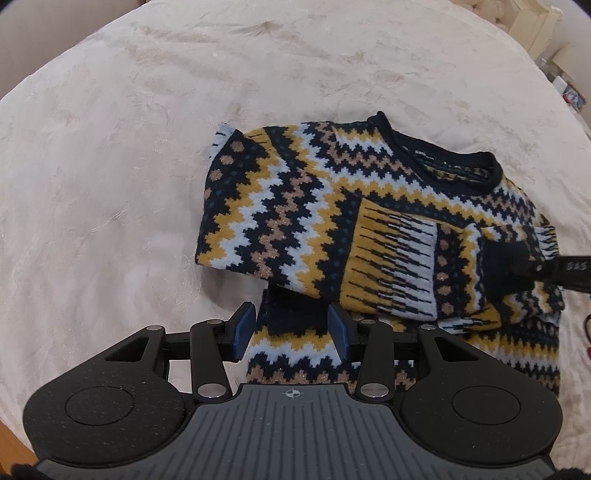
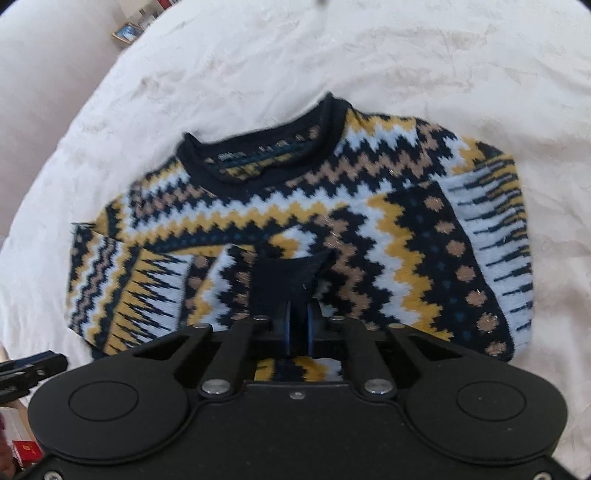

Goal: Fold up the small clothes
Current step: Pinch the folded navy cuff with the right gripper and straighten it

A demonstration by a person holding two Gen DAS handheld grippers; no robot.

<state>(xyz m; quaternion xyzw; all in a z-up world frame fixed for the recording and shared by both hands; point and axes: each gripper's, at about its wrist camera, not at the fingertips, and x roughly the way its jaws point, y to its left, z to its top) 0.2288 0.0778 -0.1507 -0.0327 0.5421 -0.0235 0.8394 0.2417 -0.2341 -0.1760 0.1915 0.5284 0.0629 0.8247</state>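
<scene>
a: start at the right gripper (image 2: 298,330). what do its jaws do?

b: they are clenched. the blue pads (image 2: 286,325) stand almost together, pinching the dark navy ribbed cuff (image 2: 284,280) of one sleeve, which stands up in a crumpled peak just at 12 o'clock from the pads.

a: and the left gripper (image 1: 291,332)?

b: its jaws stand partly apart. the blue pads (image 1: 243,332) sit either side of another dark navy cuff (image 1: 295,312), at 9 and 3 o'clock of it. i cannot tell whether they press it; a gap seems to show on each side.

a: where is the garment itself?

b: the knitted sweater with navy, mustard, pale blue and tan zigzag bands (image 2: 332,206) lies flat on a cream plush bedspread (image 2: 443,55). both sleeves are folded in across the chest. its navy round collar (image 2: 258,147) lies at 11 o'clock from the right gripper in the right wrist view.

a: anything beyond?

b: in the left wrist view the right gripper's black finger reaches in from 3 o'clock, onto its cuff. in the right wrist view, a small framed picture (image 2: 125,32) sits at 10 o'clock, past the bed's edge.
</scene>
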